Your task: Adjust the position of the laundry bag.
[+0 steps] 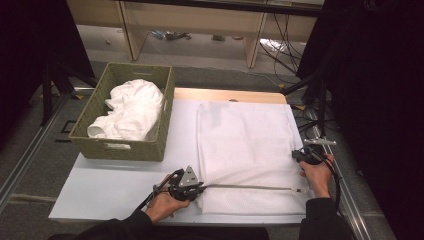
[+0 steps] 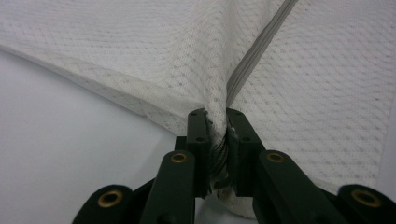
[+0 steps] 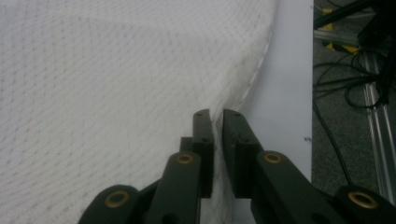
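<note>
A white mesh cloth (image 1: 244,145) lies spread flat on the right half of the white table (image 1: 110,185). A thin grey strip (image 1: 250,187) runs across it near the front edge. My left gripper (image 1: 201,188) is shut on the cloth's front left edge. In the left gripper view the fabric (image 2: 163,60) bunches between the jaws of the left gripper (image 2: 218,137), and the grey strip (image 2: 261,51) runs away from them. My right gripper (image 1: 296,156) sits at the cloth's right edge. In the right gripper view the right gripper (image 3: 218,128) pinches the cloth's hem (image 3: 247,88).
A green woven basket (image 1: 120,145) stands at the table's back left, holding crumpled white fabric (image 1: 131,110). Cables (image 3: 355,84) and a metal rail (image 3: 378,121) lie on the floor past the table's right edge. Wooden furniture legs (image 1: 252,45) stand beyond the table.
</note>
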Motion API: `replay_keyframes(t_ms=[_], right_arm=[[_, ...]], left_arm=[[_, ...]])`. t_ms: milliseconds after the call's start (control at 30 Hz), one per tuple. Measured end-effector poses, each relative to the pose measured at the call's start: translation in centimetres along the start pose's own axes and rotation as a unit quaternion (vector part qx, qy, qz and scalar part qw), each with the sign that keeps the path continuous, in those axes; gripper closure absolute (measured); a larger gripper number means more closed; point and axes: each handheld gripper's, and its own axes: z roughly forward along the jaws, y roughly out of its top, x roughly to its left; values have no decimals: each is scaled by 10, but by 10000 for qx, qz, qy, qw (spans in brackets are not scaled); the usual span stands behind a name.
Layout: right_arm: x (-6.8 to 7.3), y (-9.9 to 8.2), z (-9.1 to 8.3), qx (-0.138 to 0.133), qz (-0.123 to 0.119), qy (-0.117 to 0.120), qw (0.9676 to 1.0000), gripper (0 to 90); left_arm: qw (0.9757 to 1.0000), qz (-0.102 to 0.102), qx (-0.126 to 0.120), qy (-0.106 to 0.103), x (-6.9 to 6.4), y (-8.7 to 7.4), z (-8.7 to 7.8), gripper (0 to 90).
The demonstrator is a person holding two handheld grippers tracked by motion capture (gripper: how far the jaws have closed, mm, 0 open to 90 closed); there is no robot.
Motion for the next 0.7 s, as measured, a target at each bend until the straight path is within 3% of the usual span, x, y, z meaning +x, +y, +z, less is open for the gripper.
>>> replay_keyframes(t_ms=[67,133,167,233,267,300,433,467,567,633,667,700], right_arm=[[1,2,2,-91,-120,-16,9999,867],[11,11,9,-256,-120,135,9995,878],[16,15,11,-112,-119,190,9997,881],[26,22,19,-91,-441,114,9989,890],[31,25,22,-114,-505,155,9985,900],[37,27,22,-41,-415,205,9989,900],[41,28,27,-48,-626,299,9976,900],[41,28,27,-49,-660,319,9973,900],[47,29,25,21,-234,434,9988,900],[47,28,29,-85,-247,534,9982,900],[47,30,31,-41,-369,591,9976,900],[50,30,30,55,-291,552,9980,900]], left_arm=[[9999,84,76,85,3,0,-2,812],[9998,51,118,147,9,-1,-5,816],[9998,-8,111,154,10,-2,-6,816],[9996,63,194,209,15,-3,-11,816],[9996,-2,184,211,17,-4,-13,816],[9994,-4,194,281,21,-5,-15,817],[9985,-42,289,457,36,-9,-25,817],[9984,-159,284,471,43,-12,-30,817],[9980,-243,306,494,49,-15,-38,816],[9979,-336,275,487,50,-16,-40,816],[9979,-339,305,458,49,-17,-42,817],[9979,-299,347,465,47,-18,-43,816]])
